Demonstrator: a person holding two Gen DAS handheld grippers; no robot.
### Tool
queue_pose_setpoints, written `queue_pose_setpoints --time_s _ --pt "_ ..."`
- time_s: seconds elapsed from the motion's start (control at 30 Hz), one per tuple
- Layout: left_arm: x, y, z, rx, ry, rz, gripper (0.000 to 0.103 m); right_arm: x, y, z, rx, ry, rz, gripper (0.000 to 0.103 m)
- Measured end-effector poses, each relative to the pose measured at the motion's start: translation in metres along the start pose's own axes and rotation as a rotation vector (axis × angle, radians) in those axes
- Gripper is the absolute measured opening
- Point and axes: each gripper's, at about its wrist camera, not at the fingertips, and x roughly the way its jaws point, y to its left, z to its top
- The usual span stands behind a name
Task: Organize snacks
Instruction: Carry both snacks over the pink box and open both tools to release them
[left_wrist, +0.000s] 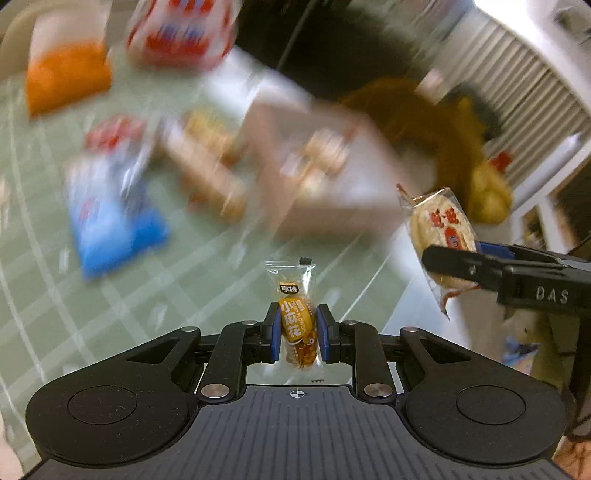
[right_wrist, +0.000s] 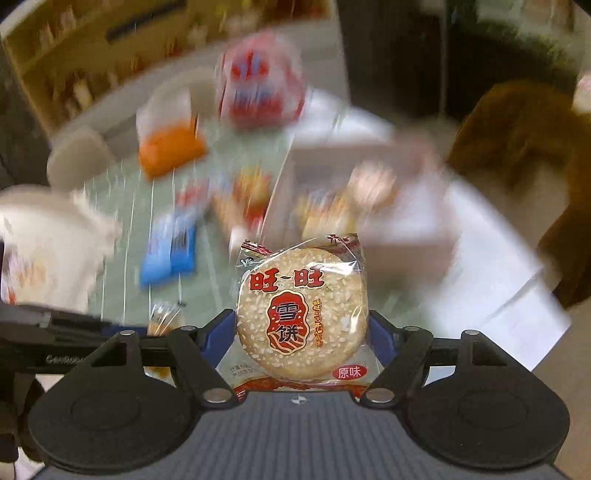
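My left gripper (left_wrist: 297, 332) is shut on a small clear packet of yellow twisted snack (left_wrist: 297, 325), held upright above the green checked tablecloth (left_wrist: 44, 206). My right gripper (right_wrist: 302, 325) is shut on a round rice cracker in a clear wrapper with red print (right_wrist: 302, 314), its blue pads pressing both edges. The same cracker (left_wrist: 441, 225) and the right gripper (left_wrist: 458, 258) show at the right of the left wrist view. The left gripper's black arm (right_wrist: 55, 325) shows at the lower left of the right wrist view. Everything beyond is blurred.
A pale open box (left_wrist: 325, 173) with snacks inside stands ahead. A blue packet (left_wrist: 114, 225), an orange bag (left_wrist: 66, 77) and a red-and-white bag (left_wrist: 181, 33) lie on the cloth. A brown chair (right_wrist: 517, 125) stands at the right. A white bag (right_wrist: 48, 236) sits at the left.
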Motion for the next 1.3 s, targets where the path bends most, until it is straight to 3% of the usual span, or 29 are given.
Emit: queue_pose_setpoints --time_s 0.1,0.2,0.3,0.43,0.57,0.67,0.73,0.87,1.03,1.13,1.3 --pt "-0.03 -0.022 0.047 0.049 -0.125 -0.049 0.024 -0.041 -0.011 0.046 0.005 -0.144 -0.026 0.075" --pt "-0.046 -0.045 0.092 0.115 -0.242 -0.042 0.024 -0.068 -0.018 0.092 -0.001 -0.261 -0.11 0.076" --pt "-0.031 -0.056 0.132 0.108 -0.237 -0.073 0.024 -0.082 -0.024 0.125 -0.013 -0.332 -0.167 0.076" --pt "0.034 -0.058 0.165 0.027 -0.098 -0.12 0.024 -0.074 -0.038 0.147 -0.011 -0.346 -0.199 0.076" --pt "0.119 -0.056 0.165 -0.012 0.052 -0.172 0.026 -0.047 -0.054 0.149 0.022 -0.285 -0.221 0.076" --pt "0.149 -0.043 0.15 -0.046 0.074 -0.136 0.027 -0.017 -0.065 0.145 0.055 -0.205 -0.241 0.076" --pt "0.146 -0.028 0.147 -0.092 0.054 -0.17 0.027 -0.004 -0.068 0.143 0.054 -0.174 -0.242 0.076" --pt "0.114 0.013 0.143 -0.172 -0.05 -0.101 0.027 0.029 -0.068 0.149 0.064 -0.135 -0.216 0.076" --pt "0.085 0.069 0.121 -0.309 -0.123 0.003 0.027 0.094 -0.05 0.169 0.107 -0.065 -0.046 0.079" --pt "0.066 0.104 0.103 -0.372 -0.127 0.081 0.027 0.128 -0.041 0.175 0.141 -0.009 -0.076 0.079" --pt "0.046 0.157 0.078 -0.49 -0.116 0.168 0.027 0.141 -0.021 0.168 0.076 0.005 -0.099 0.079"
